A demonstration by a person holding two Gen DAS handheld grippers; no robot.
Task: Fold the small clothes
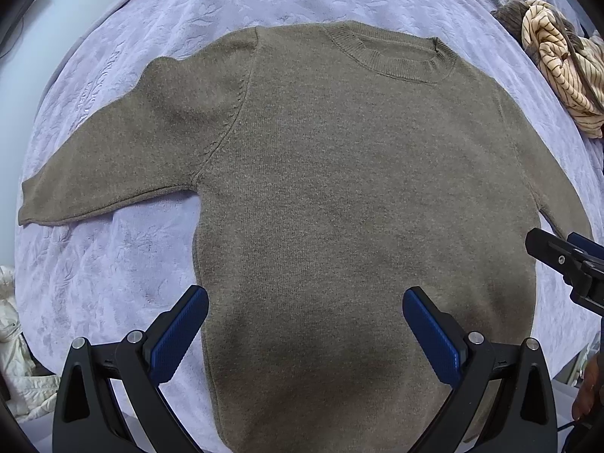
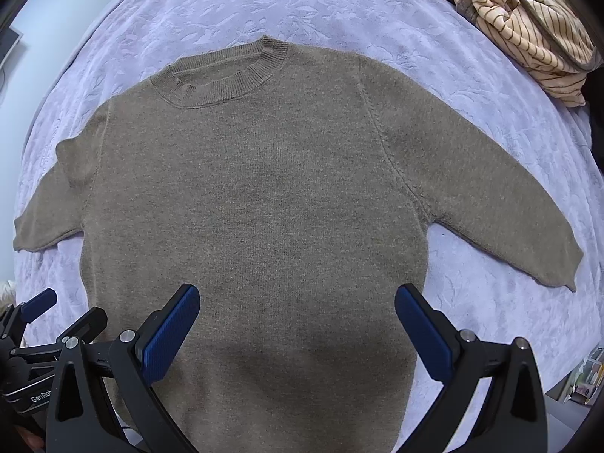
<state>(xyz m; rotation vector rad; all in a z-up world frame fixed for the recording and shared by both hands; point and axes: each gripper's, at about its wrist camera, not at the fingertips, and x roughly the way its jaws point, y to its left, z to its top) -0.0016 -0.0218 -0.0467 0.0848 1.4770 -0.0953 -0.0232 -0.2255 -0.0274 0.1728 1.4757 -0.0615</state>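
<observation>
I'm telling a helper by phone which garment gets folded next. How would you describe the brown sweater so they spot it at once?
Look at the lavender bedspread with the leaf pattern. Spread flat in its middle, sleeves out to both sides, lies the brown sweater, with a ribbed round collar at the far end. Unlike the crumpled cream striped garment heaped at the far right corner, it is plain, one colour and laid out smooth.
</observation>
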